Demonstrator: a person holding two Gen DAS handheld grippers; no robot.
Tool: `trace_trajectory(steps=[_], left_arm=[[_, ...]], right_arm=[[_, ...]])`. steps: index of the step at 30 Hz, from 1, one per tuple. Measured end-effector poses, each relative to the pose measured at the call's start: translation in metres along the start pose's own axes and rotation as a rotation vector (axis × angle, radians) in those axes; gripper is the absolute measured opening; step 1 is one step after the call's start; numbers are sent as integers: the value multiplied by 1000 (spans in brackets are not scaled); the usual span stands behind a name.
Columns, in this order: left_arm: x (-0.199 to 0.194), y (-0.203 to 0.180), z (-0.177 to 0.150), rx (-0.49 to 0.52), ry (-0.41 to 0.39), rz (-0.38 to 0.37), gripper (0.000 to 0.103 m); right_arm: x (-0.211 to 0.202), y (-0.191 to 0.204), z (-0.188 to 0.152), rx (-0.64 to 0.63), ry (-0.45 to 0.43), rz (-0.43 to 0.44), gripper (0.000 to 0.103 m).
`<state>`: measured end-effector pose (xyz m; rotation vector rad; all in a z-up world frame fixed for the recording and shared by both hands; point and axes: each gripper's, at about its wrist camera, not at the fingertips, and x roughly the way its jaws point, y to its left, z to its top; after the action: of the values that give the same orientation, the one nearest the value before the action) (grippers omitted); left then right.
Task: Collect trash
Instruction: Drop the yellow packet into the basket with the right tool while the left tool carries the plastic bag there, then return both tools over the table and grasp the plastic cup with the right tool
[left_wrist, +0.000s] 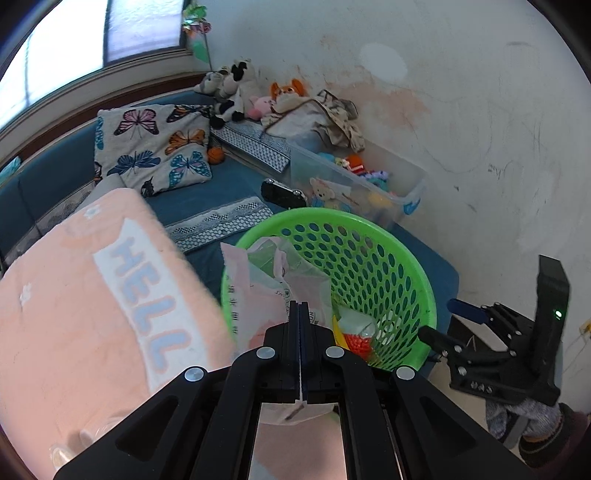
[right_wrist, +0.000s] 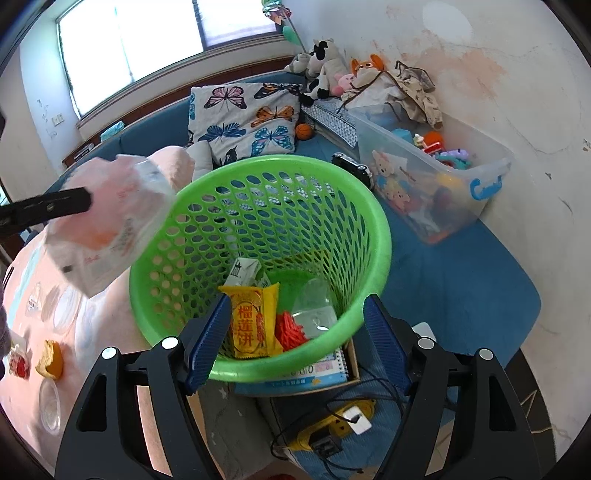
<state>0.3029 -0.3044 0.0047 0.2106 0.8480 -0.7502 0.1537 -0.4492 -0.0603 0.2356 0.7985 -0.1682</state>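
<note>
- left wrist view is showing our left gripper (left_wrist: 299, 314) with its jaws pressed together, pinching a thin pink and clear plastic bag (left_wrist: 258, 288) at the basket's near-left rim, about 9 o'clock of the green basket (left_wrist: 424, 295).
- we are judging that the bag is hanging partly outside the rim; if we are letting go now, it could be sliding down the outside onto the pink blanket (left_wrist: 92, 295).
- right wrist view is showing our right gripper (right_wrist: 295, 332) with its jaws spread and nothing between the pads, straddling the basket's near rim at 6 o'clock.
- we are risking tipping the light basket if those spread jaws are bumping or hooking its rim, spilling the yellow snack wrapper (right_wrist: 251, 321), the red bits (right_wrist: 290, 326) and the clear bottle (right_wrist: 314, 306) already lying inside.
- we are also noting the basket is sitting on a notebook (right_wrist: 325, 369) in a box, so its footing may be unsteady.
- orange peel (right_wrist: 50, 360) and a clear cup (right_wrist: 50, 406) are waiting on the blanket at 8 o'clock; we could be missing them.
- the thin film may be clinging to the pads on release.
</note>
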Motion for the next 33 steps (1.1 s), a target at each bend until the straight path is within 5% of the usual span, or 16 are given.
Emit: trace_trajectory(steps=[7,10,15,33], left_arm=[[28,-11,7,-8,46,-14,1],[31,-13,5,-26,48,-24,20],[24,-10,0,-37,41,-24,21],[-95,56,-70,-163,-107,114,56]], right_arm=[[0,-7,-8,15,6,14,74],[0,-8,-11,20,9,18,74],[-4,-4,-13,18,9,30,74],[-52,92,-53,-149,-10,204,79]])
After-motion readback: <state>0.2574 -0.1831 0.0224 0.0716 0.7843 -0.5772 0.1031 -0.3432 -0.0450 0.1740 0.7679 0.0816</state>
